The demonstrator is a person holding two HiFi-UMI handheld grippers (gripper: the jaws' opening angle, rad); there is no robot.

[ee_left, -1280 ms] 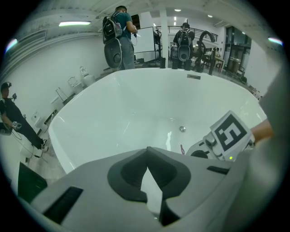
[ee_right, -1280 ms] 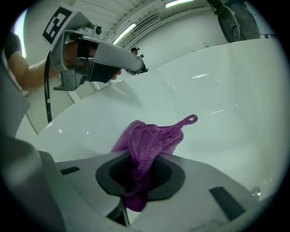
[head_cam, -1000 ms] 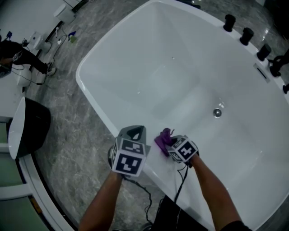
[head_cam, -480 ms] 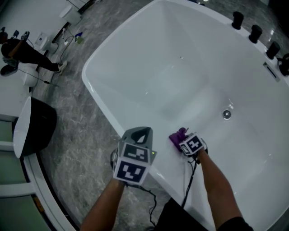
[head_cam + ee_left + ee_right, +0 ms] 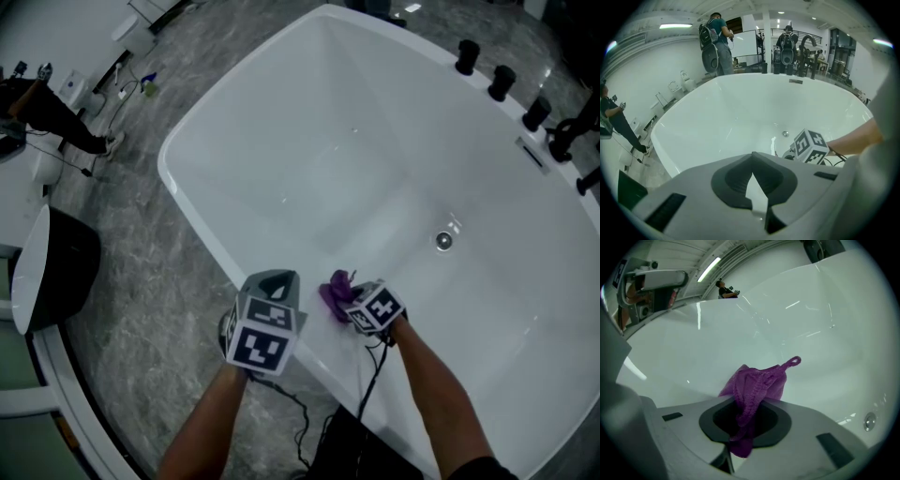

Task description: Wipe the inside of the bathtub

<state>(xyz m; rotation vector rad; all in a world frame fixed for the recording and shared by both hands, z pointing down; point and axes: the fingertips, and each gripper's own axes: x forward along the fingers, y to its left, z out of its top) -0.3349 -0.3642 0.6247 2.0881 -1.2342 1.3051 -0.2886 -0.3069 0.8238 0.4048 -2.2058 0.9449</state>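
Observation:
The white bathtub fills the head view, its drain near the right middle. A purple cloth is pressed on the tub's near inner wall, and my right gripper is shut on it. In the right gripper view the purple cloth bunches out from between the jaws against the white wall, with the drain at lower right. My left gripper hangs over the tub's near rim, shut with nothing between its jaws. From the left gripper view I see the right gripper's marker cube below in the tub.
Black taps line the far right rim. Grey marble floor surrounds the tub, with a dark round basin at left. A person stands at far left; another person stands beyond the tub.
The right gripper with the cloth slid right and up along the near wall, then came back left to about where it began. The left gripper stays over the rim.

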